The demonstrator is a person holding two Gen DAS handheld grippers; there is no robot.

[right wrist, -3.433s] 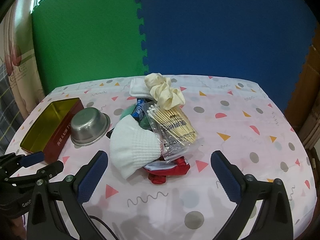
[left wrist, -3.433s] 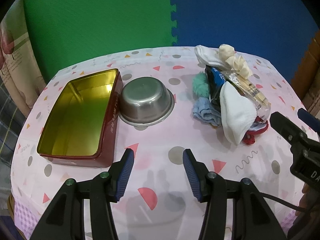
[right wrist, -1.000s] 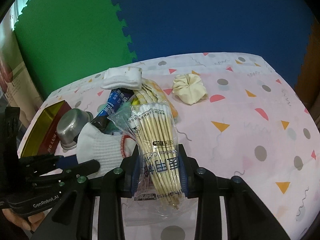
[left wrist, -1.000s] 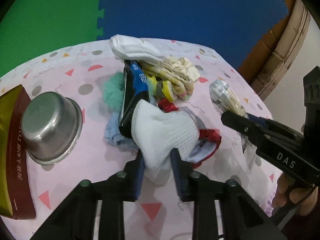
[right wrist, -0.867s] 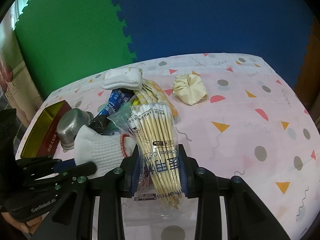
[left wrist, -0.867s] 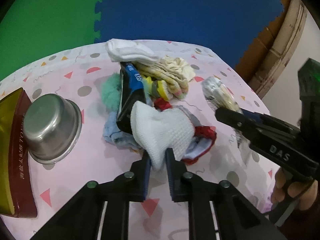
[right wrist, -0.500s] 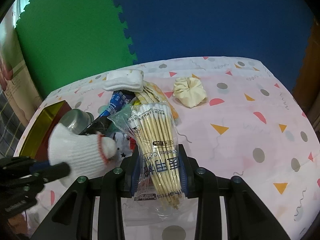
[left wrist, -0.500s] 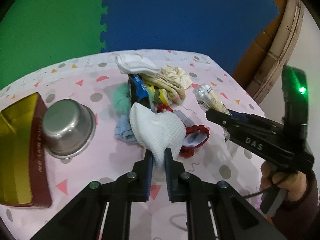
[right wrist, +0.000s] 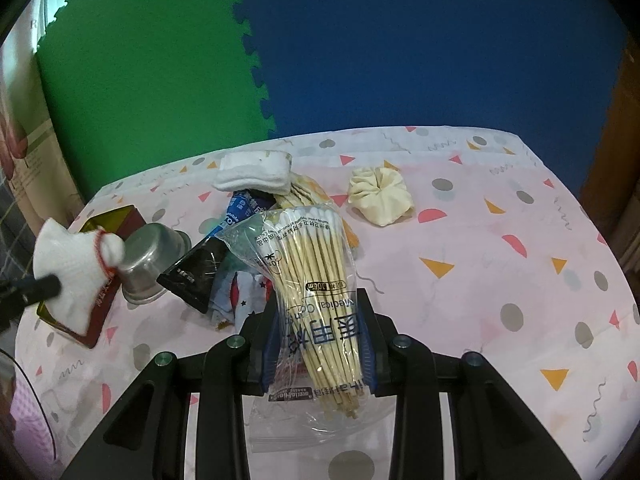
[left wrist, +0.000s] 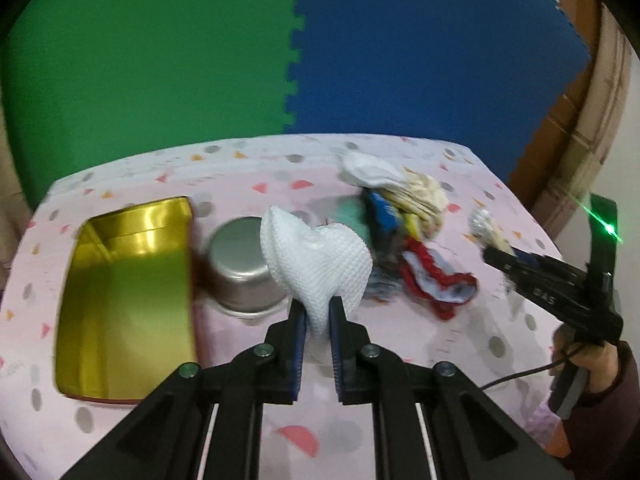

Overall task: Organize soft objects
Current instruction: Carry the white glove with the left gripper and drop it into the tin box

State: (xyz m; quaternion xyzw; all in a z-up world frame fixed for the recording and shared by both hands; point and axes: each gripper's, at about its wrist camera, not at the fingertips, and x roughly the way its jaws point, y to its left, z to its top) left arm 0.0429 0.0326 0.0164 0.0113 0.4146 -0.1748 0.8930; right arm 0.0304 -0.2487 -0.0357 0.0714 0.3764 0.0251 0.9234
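My left gripper [left wrist: 318,312] is shut on a white knitted glove [left wrist: 316,260] and holds it in the air, in front of the steel bowl [left wrist: 240,268]. The right wrist view shows the same glove [right wrist: 72,268] at the far left, above the tin's red wall [right wrist: 102,304]. My right gripper [right wrist: 320,320] is shut on a clear bag of cotton swabs [right wrist: 316,276], lifted off the cloth. On the table lies a pile of soft items [left wrist: 404,216]: a white sock [right wrist: 256,170], a red-edged cloth [left wrist: 440,288], a blue-black pouch [right wrist: 212,256].
An open gold-lined tin [left wrist: 124,284] stands at the left next to the steel bowl. A cream scrunchie [right wrist: 380,196] lies apart on the pink patterned tablecloth [right wrist: 500,280]. A person's hand and dark sleeve [left wrist: 592,372] hold the right gripper [left wrist: 492,256]. Green and blue foam mats form the backdrop.
My left gripper closed on the white glove, pulled it off the pile and carried it up and left toward the bowl and tin. The right gripper kept the swab bag still.
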